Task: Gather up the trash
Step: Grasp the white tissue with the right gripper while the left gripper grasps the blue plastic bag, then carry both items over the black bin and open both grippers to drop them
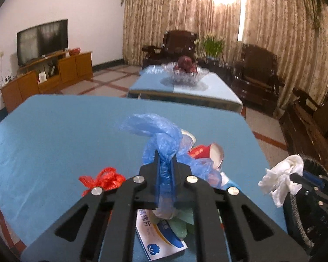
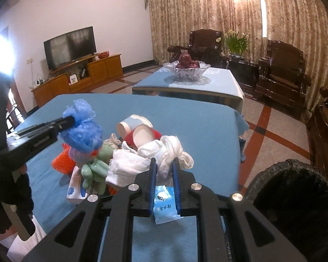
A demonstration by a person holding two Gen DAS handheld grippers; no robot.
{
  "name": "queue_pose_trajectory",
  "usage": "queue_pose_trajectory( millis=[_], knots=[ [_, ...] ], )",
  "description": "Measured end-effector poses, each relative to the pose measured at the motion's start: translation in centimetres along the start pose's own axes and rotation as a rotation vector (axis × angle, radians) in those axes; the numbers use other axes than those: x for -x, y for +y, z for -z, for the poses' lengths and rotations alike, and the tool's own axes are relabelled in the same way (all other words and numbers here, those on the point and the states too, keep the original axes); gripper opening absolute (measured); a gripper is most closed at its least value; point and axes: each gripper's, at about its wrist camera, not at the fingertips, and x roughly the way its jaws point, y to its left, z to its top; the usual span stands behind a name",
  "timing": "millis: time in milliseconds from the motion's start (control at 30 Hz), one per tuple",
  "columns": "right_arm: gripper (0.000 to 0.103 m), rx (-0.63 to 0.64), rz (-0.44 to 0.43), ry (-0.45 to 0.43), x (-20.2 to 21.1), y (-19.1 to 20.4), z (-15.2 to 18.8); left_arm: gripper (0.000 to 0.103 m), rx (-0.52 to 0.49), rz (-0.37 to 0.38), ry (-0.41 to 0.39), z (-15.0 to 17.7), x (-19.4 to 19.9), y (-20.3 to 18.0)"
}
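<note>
**Both grippers clamped on trash above the blue table**

Right up close, the left gripper [image 1: 165,159] is clenched on a crumpled blue plastic bag [image 1: 161,135], which bunches up between its pads and spills above them. The right gripper [image 2: 164,163] pinches a wad of white plastic bag and tissue [image 2: 164,150], its jaws nearly together around the material. Beneath both lies the rest of the heap on the blue tablecloth [image 1: 54,135]: a white and blue printed packet [image 1: 161,238], a pale green balloon-like toy [image 2: 96,170], a crumpled red plastic bag [image 1: 105,180], and a tipped red paper cup [image 1: 210,154] beside a light blue paper cup [image 2: 133,125]. A small light blue sachet [image 2: 165,207] rests between the right gripper's fingers, lower down. Just off the table's right edge stands a dark round bin [image 2: 295,198]. Farther back, a glass bowl of red fruit [image 2: 191,68] sits on a second blue table.
</note>
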Motion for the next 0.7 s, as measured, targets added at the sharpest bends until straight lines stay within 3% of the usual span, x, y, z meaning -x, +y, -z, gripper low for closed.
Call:
queue_pose_trajectory(
  millis=[133,267,500,700],
  knots=[
    [0.014,-0.016,0.006,-0.046,1.7,-0.6,-0.4,0.006,-0.023,0.011,-0.082,-1.5,2.7,-1.2],
    [0.014,-0.034,0.017,-0.091,3.8,-1.7,-1.2,0.006,-0.065,0.086,-0.122,-2.3,5.1,-3.9],
    [0.014,-0.095,0.104,-0.126,8.3,-6.1,-0.6,0.006,-0.161,0.250,-0.091,-1.3,6.2,-11.8],
    [0.014,-0.150,0.230,-0.107,11.6,-11.0,1.7,0.006,-0.221,0.389,-0.032,0.5,5.1,-19.1]
  ],
)
